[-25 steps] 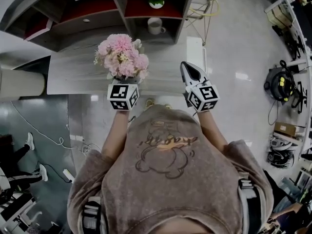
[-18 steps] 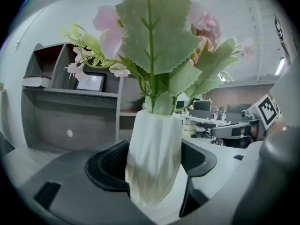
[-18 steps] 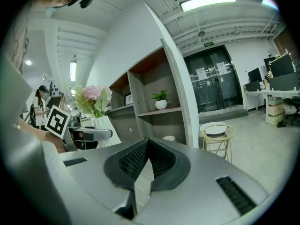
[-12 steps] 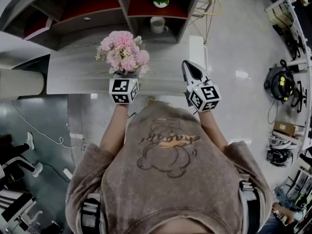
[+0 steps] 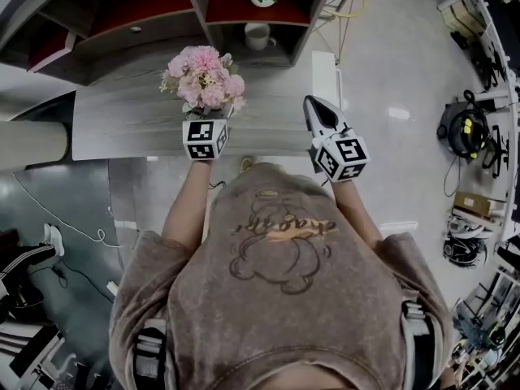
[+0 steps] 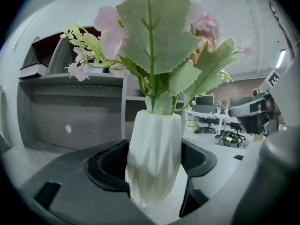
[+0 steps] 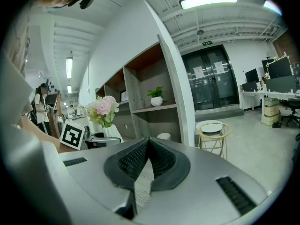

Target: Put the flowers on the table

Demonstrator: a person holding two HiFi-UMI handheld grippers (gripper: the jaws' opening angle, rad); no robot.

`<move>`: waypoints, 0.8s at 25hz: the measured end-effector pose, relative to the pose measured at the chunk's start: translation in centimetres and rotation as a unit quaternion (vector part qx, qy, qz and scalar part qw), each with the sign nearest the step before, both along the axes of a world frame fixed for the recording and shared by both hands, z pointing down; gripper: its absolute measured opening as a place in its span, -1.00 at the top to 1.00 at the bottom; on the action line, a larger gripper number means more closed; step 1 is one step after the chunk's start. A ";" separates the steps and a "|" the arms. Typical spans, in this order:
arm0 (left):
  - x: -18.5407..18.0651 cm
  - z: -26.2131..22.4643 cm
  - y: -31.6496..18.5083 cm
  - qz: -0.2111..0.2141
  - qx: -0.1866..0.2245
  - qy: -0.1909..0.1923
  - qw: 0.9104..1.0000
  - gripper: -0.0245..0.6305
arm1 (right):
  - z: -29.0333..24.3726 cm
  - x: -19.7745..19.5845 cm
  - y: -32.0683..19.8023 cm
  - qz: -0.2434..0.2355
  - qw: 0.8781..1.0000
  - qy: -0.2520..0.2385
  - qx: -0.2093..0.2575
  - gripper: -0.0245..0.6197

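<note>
A bunch of pink flowers (image 5: 203,75) with green leaves stands in a white faceted vase (image 6: 154,158). My left gripper (image 6: 153,172) is shut on the vase's lower body and holds it upright over the grey wood-grain table (image 5: 122,120). The base is close to the tabletop; whether it touches I cannot tell. In the head view the blooms hide the vase and the jaws, and only the left gripper's marker cube (image 5: 203,139) shows. My right gripper (image 5: 317,112) hovers over the table's right end, shut and empty, apart from the flowers (image 7: 103,108).
Behind the table stands a shelf unit holding a white mug (image 5: 257,35) and a small potted plant (image 7: 156,96). A round stool (image 7: 213,130) stands on the floor to the right. A yellow-and-black machine (image 5: 465,128) sits on the floor farther right.
My left gripper has carried the vase of flowers forward, farther over the table. The right gripper has stayed about where it was.
</note>
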State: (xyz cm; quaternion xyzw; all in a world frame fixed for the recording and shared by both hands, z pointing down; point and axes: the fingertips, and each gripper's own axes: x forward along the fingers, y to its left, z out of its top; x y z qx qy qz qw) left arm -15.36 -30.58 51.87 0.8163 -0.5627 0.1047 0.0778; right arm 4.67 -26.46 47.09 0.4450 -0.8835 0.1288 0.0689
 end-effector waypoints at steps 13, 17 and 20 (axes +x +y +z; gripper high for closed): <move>-0.8 2.7 -3.6 0.002 -0.012 -0.004 1.000 -0.11 | 0.6 0.3 -2.4 0.008 1.000 0.013 -0.008 0.93; -0.6 3.1 -4.0 0.003 -0.017 -0.004 1.000 -0.11 | 0.6 0.2 -2.9 0.008 1.000 0.012 -0.010 0.93; -0.6 3.4 -4.3 0.005 -0.020 -0.002 1.000 -0.11 | 0.7 -0.1 -3.3 0.008 1.000 0.011 -0.011 0.93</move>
